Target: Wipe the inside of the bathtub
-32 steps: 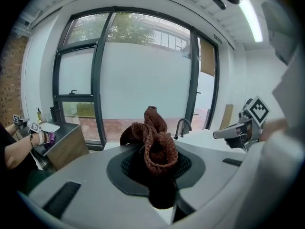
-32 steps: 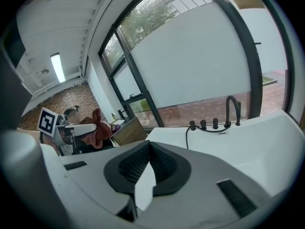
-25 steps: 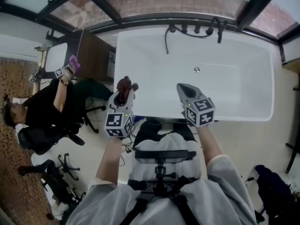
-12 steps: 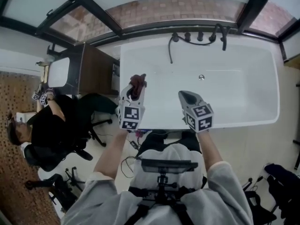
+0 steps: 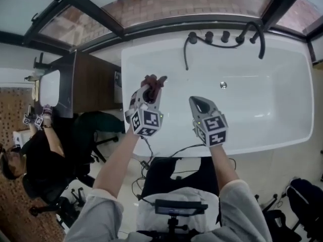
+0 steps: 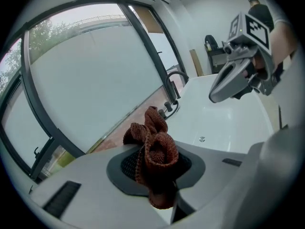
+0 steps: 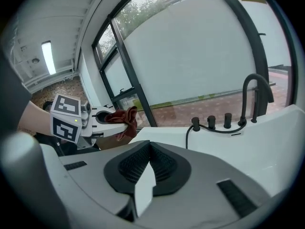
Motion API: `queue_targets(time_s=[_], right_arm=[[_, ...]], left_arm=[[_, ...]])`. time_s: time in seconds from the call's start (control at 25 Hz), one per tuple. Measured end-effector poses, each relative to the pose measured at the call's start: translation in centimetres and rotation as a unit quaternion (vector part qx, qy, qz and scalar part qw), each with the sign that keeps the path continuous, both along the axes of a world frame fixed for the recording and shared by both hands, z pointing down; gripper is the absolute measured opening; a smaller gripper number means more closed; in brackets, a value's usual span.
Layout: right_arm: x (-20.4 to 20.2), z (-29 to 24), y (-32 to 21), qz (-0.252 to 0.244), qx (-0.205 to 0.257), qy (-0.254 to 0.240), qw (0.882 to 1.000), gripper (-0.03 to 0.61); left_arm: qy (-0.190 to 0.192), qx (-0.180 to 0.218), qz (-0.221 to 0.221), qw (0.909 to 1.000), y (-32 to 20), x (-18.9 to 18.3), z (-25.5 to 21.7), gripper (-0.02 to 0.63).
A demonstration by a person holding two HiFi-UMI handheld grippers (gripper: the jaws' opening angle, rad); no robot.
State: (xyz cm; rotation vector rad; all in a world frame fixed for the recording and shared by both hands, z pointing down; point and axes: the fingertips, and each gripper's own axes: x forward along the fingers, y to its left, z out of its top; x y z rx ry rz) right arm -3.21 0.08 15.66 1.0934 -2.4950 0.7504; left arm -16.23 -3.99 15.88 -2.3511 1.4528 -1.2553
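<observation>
1. The white bathtub (image 5: 267, 115) fills the centre and right of the head view, its long axis running left to right across the frame. Its near rim crosses the lower middle, and its far rim lies under the dark window frame (image 5: 166, 23) at the top.
2. To the right of both grippers the basin is wide and bare, with only the drain (image 5: 223, 85) set in its floor.
3. Along the far rim stand a black faucet (image 5: 258, 34) and three knobs (image 5: 208, 36), and a dark hose (image 5: 185, 54) curves down the tub's inner wall. Nothing else rises over the tub.
4. The left gripper (image 5: 152, 88) hangs over the tub's left end, its fingers pinching a reddish-brown cloth (image 5: 154, 80). The cloth is bunched, and its folds stick out past the fingertips toward the far rim.
5. The right gripper (image 5: 198, 102) is beside the left one but apart from it, above the near rim. It points toward the far rim, its jaws pressed together with nothing between them.
6. A dark wooden cabinet (image 5: 93, 77) stands just beside the tub's left end.
7. A seated person (image 5: 43, 155) is at the lower left of the frame, well apart from the tub.
</observation>
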Motion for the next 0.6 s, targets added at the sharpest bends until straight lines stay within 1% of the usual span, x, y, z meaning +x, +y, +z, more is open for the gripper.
queue_targets(time_s=[0.2,0.36,0.48,0.6], right_arm=[[-2.3,5.8,-4.0,0.000,0.009,-0.002,1.000,0.006],[-3.8,9.4,-7.3,-0.007,0.022,0.011,1.000,0.006],[-3.9,12.2,-10.5,-0.006,0.031,0.026,0.999,0.006],[-4.0,15.9,-13.2,0.001,0.041,0.027,0.999,0.006]], left_arm=[[-0.022,0.000,0.013,0.9997,-5.0,-0.5,7.2,0.091],[-0.044,0.002,0.035,0.9984,-8.9,-0.3,11.5,0.091],[-0.059,0.011,0.049,0.9970,-12.4,0.1,14.5,0.092],[-0.085,0.016,0.065,0.9941,-15.0,0.5,18.6,0.092]])
